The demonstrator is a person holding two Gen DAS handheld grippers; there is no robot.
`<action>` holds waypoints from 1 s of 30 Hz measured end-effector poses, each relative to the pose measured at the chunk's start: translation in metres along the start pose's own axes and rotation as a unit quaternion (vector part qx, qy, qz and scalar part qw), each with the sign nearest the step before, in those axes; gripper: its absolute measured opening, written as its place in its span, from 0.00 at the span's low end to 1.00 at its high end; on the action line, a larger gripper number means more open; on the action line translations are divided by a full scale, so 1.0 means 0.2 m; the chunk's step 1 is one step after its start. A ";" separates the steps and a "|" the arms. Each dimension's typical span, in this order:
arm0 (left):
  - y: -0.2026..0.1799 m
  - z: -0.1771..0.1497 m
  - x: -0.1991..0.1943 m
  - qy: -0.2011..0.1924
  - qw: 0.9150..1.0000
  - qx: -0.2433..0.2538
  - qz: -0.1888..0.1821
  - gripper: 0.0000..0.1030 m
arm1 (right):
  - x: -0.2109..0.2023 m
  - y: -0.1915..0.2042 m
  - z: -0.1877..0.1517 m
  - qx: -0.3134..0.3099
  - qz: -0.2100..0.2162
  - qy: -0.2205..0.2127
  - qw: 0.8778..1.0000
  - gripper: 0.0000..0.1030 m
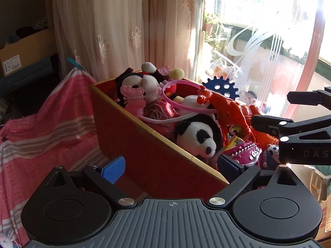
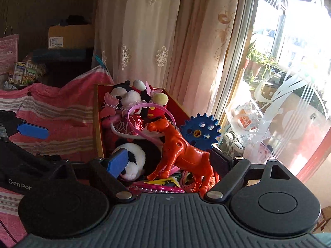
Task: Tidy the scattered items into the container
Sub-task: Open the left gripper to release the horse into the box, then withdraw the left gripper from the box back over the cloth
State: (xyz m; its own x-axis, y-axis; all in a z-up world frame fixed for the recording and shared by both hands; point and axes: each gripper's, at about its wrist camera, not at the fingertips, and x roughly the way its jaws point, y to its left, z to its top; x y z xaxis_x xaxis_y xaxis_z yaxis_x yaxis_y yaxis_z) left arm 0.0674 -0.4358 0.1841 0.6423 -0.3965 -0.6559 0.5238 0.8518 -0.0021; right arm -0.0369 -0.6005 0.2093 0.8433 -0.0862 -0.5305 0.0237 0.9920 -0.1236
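Observation:
A red box (image 1: 144, 155) with a gold rim is piled full of toys. A panda plush (image 1: 198, 136), a mouse plush (image 1: 140, 82), an orange plastic horse (image 1: 229, 107), a blue gear (image 1: 221, 86) and a pink hairband (image 1: 175, 101) lie in it. My left gripper (image 1: 171, 167) is open in front of the box's near wall, holding nothing. My right gripper (image 1: 287, 111) comes in from the right over the box. In the right wrist view the right gripper (image 2: 168, 162) is open, the horse (image 2: 182, 155) standing between its fingers without touching the pads. The left gripper (image 2: 20, 123) shows at the left edge.
A pink striped cloth (image 1: 47, 128) covers furniture left of the box (image 2: 96, 128). A patterned curtain (image 1: 115, 31) hangs behind it, and a glass door (image 1: 269, 51) is on the right. A cardboard box (image 2: 68, 37), a toy house (image 2: 22, 72) and a pink paper bag (image 2: 8, 49) are at the back left.

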 end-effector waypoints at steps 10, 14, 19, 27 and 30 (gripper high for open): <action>0.43 -0.39 -0.11 0.047 0.993 -0.085 0.070 0.98 | 0.01 0.54 0.00 -0.065 0.092 0.009 0.994 0.88; 0.62 -0.54 -0.16 0.068 0.985 -0.120 0.105 0.98 | 0.06 0.74 -0.04 -0.079 0.120 0.029 0.989 0.88; 0.82 -0.68 -0.24 0.081 0.977 -0.143 0.137 0.98 | 0.11 0.97 -0.10 -0.083 0.148 0.054 0.984 0.88; 1.00 -0.83 -0.29 0.099 0.969 -0.159 0.160 0.98 | 0.15 1.22 -0.14 -0.097 0.172 0.074 0.978 0.88; 1.05 -0.88 -0.27 0.107 0.966 -0.170 0.160 0.98 | 0.18 1.27 -0.15 -0.105 0.174 0.084 0.976 0.88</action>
State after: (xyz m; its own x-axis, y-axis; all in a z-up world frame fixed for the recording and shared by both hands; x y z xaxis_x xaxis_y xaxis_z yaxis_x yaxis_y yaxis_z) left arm 0.0442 -0.1741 0.0859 0.5910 -0.0442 -0.8055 0.0799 0.9968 0.0039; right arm -0.0173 -0.3549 0.1333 0.6805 0.2203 -0.6989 -0.3737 0.9247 -0.0725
